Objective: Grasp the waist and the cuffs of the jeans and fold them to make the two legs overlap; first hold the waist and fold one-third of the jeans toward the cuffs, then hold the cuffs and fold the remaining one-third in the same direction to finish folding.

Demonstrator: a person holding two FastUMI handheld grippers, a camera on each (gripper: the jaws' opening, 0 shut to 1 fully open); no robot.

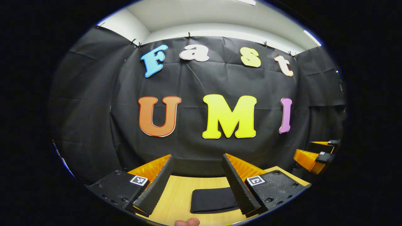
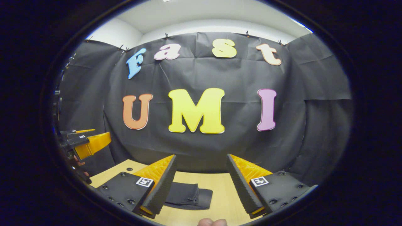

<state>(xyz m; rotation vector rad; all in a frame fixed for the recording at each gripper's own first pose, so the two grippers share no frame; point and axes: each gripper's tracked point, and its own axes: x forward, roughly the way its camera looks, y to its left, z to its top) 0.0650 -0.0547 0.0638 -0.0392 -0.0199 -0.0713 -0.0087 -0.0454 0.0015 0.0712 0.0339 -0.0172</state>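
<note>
Dark jeans (image 1: 213, 200) folded on table (image 1: 176, 194)

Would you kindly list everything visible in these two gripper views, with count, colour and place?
Dark folded jeans: one, black, flat on the table between the left gripper's fingers; also in the right gripper view.
Light wooden table: one, pale wood, under the jeans.
Black cloth wall: one, behind the table.
Left gripper: one, open, above the table.
Right gripper: one, open, above the table.
Fingertip: one, bottom edge of the left gripper view.
</note>
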